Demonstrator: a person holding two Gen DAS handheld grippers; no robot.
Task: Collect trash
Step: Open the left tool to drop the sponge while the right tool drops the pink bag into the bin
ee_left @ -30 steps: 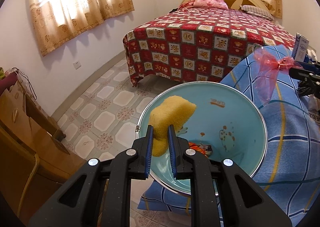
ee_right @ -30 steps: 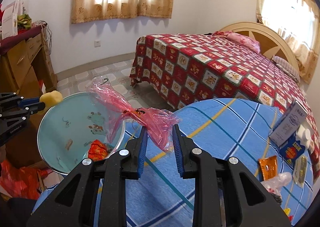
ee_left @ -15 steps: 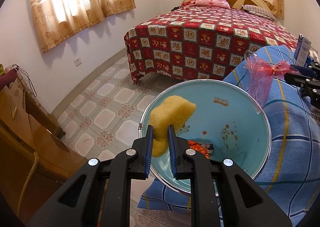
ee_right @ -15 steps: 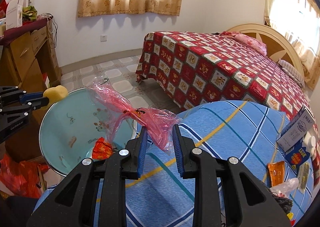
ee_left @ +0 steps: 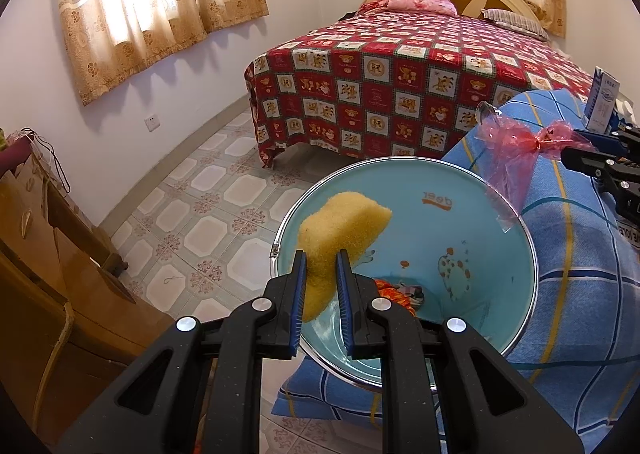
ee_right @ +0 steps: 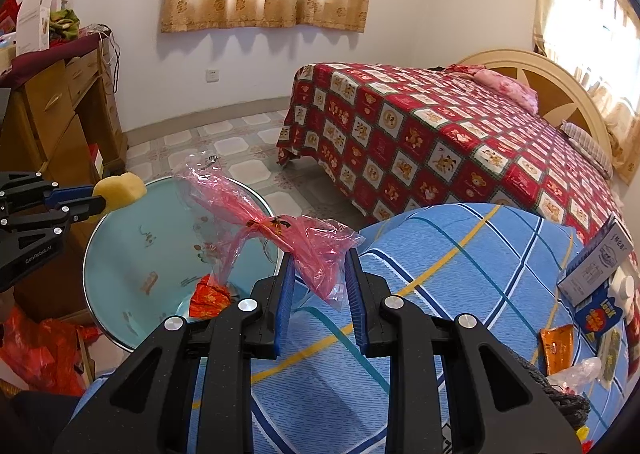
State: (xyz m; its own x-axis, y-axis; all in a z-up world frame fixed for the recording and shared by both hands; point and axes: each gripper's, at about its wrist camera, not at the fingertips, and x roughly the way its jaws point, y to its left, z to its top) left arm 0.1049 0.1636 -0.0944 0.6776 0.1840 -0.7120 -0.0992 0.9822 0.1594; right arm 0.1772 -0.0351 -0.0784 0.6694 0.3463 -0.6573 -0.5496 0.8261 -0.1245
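My left gripper point(ee_left: 321, 260) is shut on a yellow sponge point(ee_left: 344, 222) and holds it over the near rim of a light-blue bin point(ee_left: 472, 230). The bin holds a red wrapper point(ee_right: 210, 300) at its bottom. My right gripper point(ee_right: 318, 260) holds a crumpled pink plastic wrapper point(ee_right: 276, 228) above the blue checked cloth point(ee_right: 460, 278), beside the bin's point(ee_right: 120, 254) right rim. Its jaws have parted a little around the wrapper. The pink wrapper also shows in the left wrist view point(ee_left: 520, 146), hanging over the bin's far rim.
A bed with a red patterned cover point(ee_left: 400, 70) stands behind. A wooden dresser point(ee_left: 48, 254) stands left of the bin. On the cloth at right lie a blue-white box point(ee_right: 596, 266), an orange packet point(ee_right: 558, 346) and clear plastic point(ee_right: 576, 372). A red bag point(ee_right: 44, 350) lies on the floor.
Both grippers moved toward the bin with their loads. The pink wrapper now hangs partly over the bin's rim, and the right jaws have opened slightly. The left grip on the sponge is unchanged.
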